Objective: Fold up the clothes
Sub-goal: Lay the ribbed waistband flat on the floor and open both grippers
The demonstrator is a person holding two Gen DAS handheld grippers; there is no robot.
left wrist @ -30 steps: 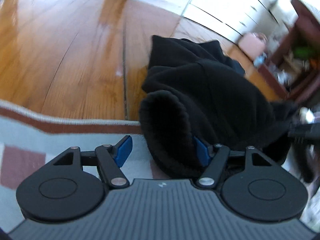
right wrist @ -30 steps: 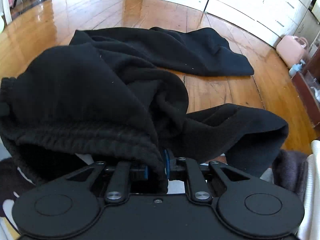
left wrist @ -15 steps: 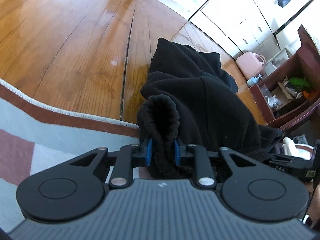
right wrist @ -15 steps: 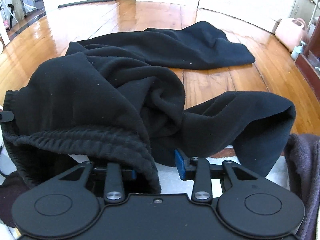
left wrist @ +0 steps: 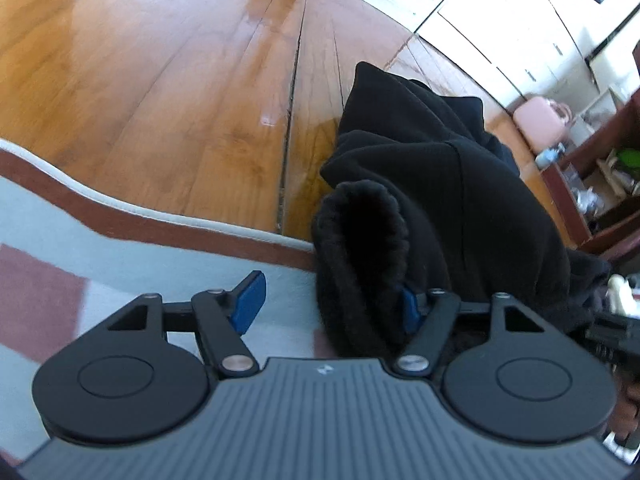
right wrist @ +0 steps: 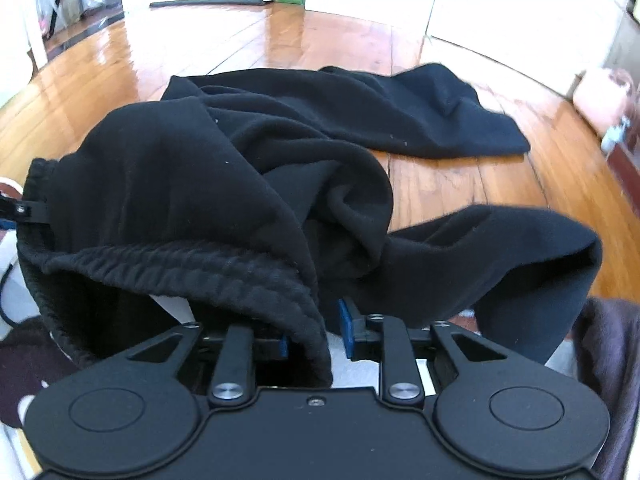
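On the floor [right wrist: 440, 184], one black garment [right wrist: 200, 184] between loose fingers [left wrist: 250, 300]: left gripper [left wrist: 330, 304] just widened, right gripper [right wrist: 315, 336] narrowing.

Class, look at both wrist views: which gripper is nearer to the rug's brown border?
Left. The left gripper hangs over the rug, its brown border just ahead. The right gripper sits at the black trousers' waistband, no border in view.

Bright daylight, blown-out white cabinets [right wrist: 500, 12], glare streaks on wooden floor [left wrist: 160, 60], fisheye bending, slight motion blur
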